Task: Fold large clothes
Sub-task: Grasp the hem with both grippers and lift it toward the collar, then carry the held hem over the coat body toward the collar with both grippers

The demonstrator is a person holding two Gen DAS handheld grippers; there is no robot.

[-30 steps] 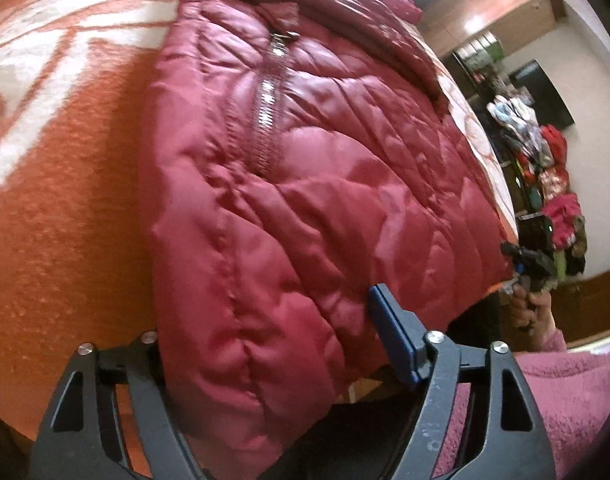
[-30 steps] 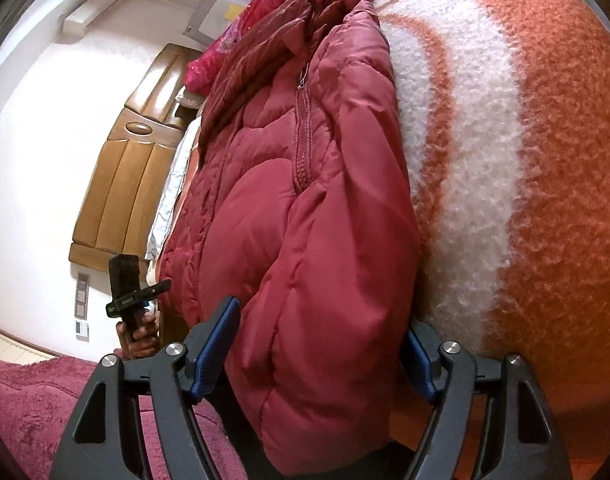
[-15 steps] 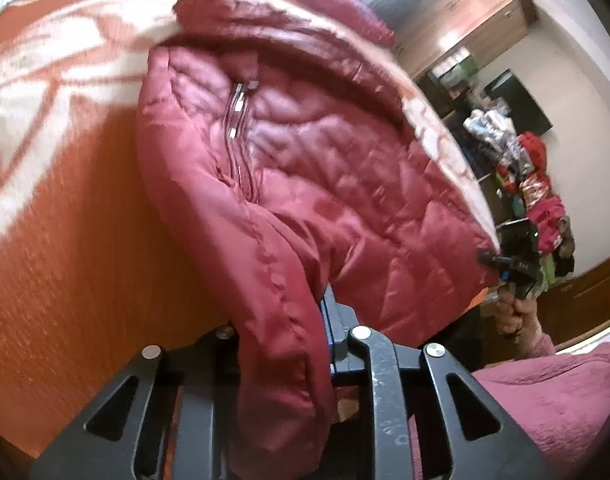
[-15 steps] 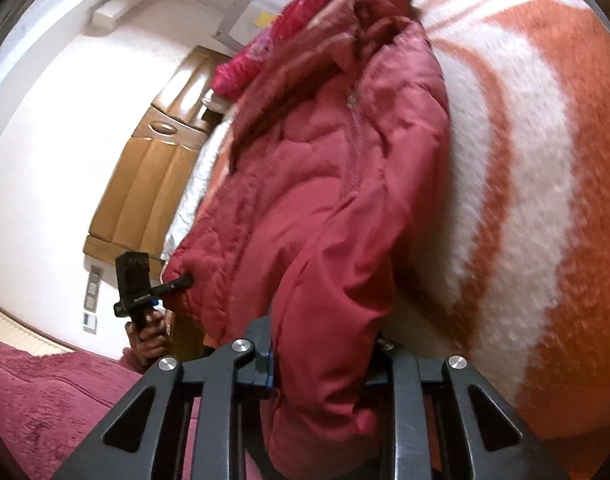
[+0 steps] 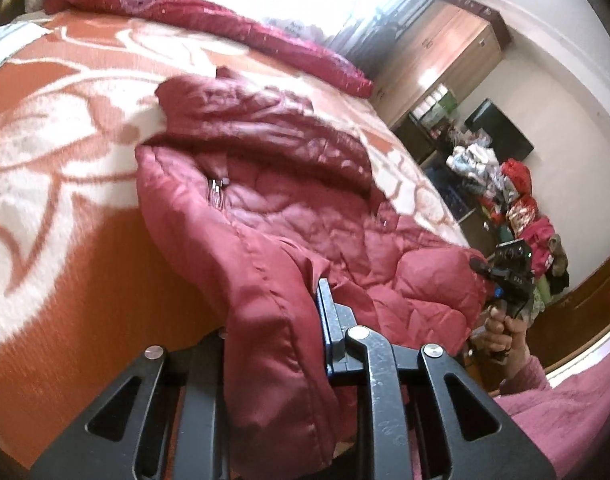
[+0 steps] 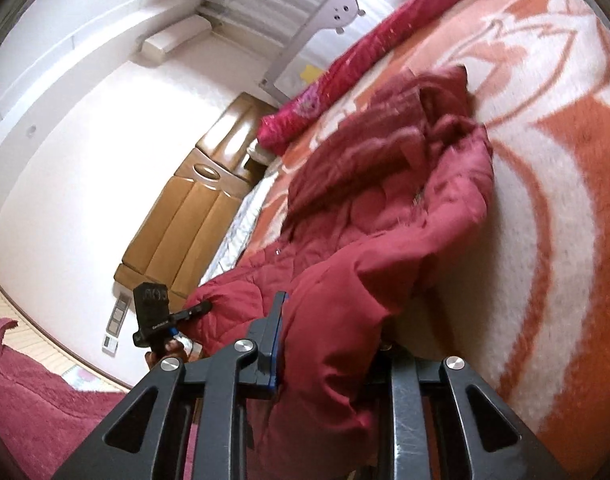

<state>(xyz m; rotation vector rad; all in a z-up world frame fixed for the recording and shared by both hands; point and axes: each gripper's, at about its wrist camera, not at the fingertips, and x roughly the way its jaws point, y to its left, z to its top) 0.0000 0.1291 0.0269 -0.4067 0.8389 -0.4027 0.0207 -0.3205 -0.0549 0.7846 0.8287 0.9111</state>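
A dark red quilted puffer jacket (image 5: 273,208) lies on an orange and white blanket (image 5: 65,216) on a bed. My left gripper (image 5: 277,320) is shut on the jacket's near hem corner and holds it lifted. My right gripper (image 6: 329,340) is shut on the other near hem corner of the jacket (image 6: 377,216), also lifted. The far part with the collar still rests on the blanket (image 6: 553,184). The right gripper shows at the right of the left wrist view (image 5: 505,276); the left gripper shows at the left of the right wrist view (image 6: 157,316).
A magenta bedcover roll (image 5: 209,20) lies along the far side of the bed. A brown padded headboard (image 6: 193,216) stands at the bed's end. A wooden wardrobe (image 5: 437,64) and a pile of clothes (image 5: 517,200) stand by the wall.
Both grippers closed on the jacket's near hem corners and lifted them up and back. The jacket's near edge now hangs from the jaws, bunched.
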